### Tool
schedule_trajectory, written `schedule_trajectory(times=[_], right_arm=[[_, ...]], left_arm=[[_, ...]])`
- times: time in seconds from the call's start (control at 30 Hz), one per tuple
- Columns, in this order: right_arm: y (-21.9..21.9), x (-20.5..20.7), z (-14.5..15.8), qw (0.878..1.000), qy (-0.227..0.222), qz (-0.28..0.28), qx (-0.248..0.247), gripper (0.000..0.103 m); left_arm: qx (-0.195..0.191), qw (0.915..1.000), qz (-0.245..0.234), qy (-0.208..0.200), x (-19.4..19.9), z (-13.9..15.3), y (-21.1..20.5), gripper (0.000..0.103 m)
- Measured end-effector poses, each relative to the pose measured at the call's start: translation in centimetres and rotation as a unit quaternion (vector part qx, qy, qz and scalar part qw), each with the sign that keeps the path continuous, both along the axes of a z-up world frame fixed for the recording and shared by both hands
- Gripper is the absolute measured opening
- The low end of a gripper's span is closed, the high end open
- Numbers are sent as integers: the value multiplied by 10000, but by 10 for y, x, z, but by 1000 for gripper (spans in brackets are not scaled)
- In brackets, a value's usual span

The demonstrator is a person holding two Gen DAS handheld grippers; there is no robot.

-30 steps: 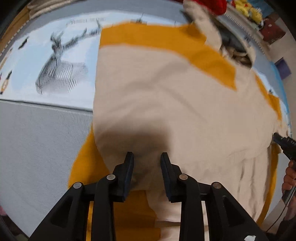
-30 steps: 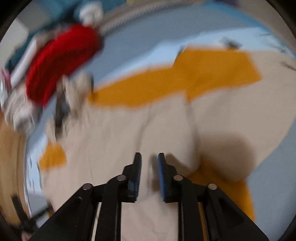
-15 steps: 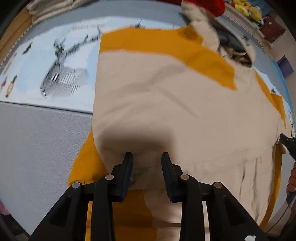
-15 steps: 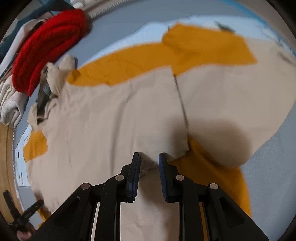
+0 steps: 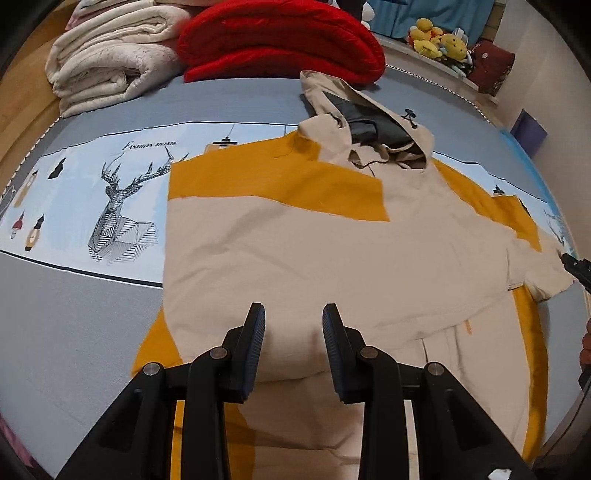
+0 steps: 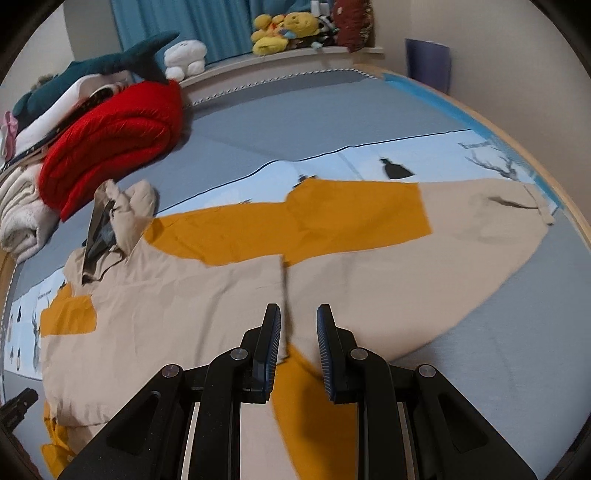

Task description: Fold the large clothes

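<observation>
A large beige and mustard-yellow hooded jacket [image 5: 314, 251] lies spread on the grey bed, hood [image 5: 369, 122] toward the far side. One sleeve is folded across the body. My left gripper [image 5: 293, 332] is open and empty, just above the jacket's near fold. In the right wrist view the jacket [image 6: 184, 295] stretches left to right, with the other sleeve [image 6: 461, 236] extended to the right. My right gripper [image 6: 297, 332] is open and empty, above the jacket's near edge by a seam. The right gripper's tip shows at the left wrist view's right edge [image 5: 576, 266].
A red folded blanket [image 5: 280, 40] and cream folded blankets [image 5: 107, 55] lie beyond the hood. A printed light-blue band with a deer [image 5: 118, 210] crosses the grey bedcover. Plush toys [image 6: 288, 29] sit on a ledge, a shark plush [image 6: 92, 74] at left.
Both grippers pulled back and tilted up from the jacket, so more of the bed and far wall shows. Both jaws are a little wider. The jacket lies flat, unmoved.
</observation>
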State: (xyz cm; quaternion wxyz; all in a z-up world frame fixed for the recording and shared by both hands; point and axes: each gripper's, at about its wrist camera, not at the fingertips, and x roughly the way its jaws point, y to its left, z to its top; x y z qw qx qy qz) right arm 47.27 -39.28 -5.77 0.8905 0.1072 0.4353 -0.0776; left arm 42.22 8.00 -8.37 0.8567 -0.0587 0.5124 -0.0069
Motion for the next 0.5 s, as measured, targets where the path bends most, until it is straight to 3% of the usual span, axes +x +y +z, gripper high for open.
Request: schedule_trajectory(times=[0.23,0.33,0.5], right_arm=[[-59,-14,8,9985,-330,-418,76,21],[-100,-19,14,9951,-595,-779,151,15],[-171,-25,11,9863,-796,-1411,327,16]], left_arm=[[-31,10000,-40,11,0,-4,-8,29],[-49,10000,-64,12,3,-5,-11,29],[-20,9999,-148,67,11,-12,-17,29]])
